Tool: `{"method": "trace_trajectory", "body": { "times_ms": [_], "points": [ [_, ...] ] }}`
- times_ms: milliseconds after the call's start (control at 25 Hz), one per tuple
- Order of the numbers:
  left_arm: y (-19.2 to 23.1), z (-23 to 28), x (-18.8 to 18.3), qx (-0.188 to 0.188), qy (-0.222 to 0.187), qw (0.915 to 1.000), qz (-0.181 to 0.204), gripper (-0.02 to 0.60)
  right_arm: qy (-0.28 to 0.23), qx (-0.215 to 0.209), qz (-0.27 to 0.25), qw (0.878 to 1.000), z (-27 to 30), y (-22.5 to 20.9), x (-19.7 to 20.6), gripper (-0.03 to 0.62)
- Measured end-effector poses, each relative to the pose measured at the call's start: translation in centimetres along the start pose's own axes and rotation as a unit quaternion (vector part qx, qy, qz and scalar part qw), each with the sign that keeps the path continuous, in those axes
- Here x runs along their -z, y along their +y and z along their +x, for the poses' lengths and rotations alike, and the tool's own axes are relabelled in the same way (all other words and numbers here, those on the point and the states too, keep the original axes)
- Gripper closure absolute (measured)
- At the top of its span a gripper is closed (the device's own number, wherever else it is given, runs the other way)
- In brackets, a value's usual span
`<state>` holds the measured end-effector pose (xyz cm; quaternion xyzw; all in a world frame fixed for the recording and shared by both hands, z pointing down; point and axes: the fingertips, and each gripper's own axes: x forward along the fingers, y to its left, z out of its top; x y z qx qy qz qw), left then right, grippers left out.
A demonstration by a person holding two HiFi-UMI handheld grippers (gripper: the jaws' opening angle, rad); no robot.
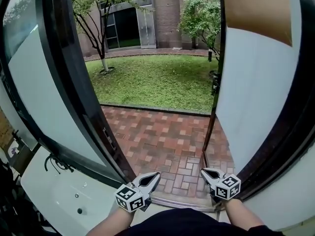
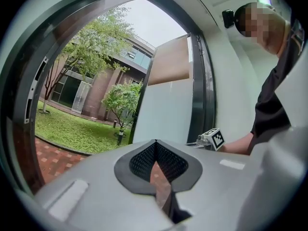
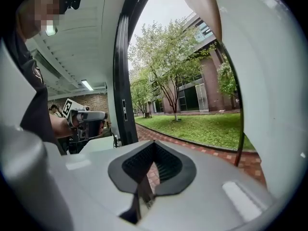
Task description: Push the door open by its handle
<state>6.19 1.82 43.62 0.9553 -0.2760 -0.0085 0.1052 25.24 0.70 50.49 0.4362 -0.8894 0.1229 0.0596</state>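
The doorway stands open. The left door leaf [image 1: 64, 82], dark-framed with a frosted panel, is swung wide, and a latch plate [image 1: 109, 137] shows on its edge. The right leaf [image 1: 256, 92] has a dark fitting [image 1: 215, 84] on its edge. I cannot pick out a handle clearly. Both grippers hover low over the threshold and touch neither leaf. My left gripper [image 1: 151, 177] [image 2: 155, 141] is shut with nothing in it. My right gripper [image 1: 206, 172] [image 3: 154, 142] is also shut and holds nothing.
Beyond the threshold lie brick paving [image 1: 162, 136], a lawn [image 1: 152, 80], trees and a brick building. At lower left a white counter [image 1: 59, 195] stands beside the left leaf, with a dark cable [image 1: 56, 163] on it.
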Motion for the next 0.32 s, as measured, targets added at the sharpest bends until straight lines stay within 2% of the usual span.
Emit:
{"method": "trace_trajectory", "body": {
  "times_ms": [320],
  "points": [
    [0.02,0.35,-0.07,0.001,0.001,1.0000,-0.005,0.586,-0.001,-0.005,0.000,1.000,0.16,-0.33,-0.20,0.595]
  ]
}}
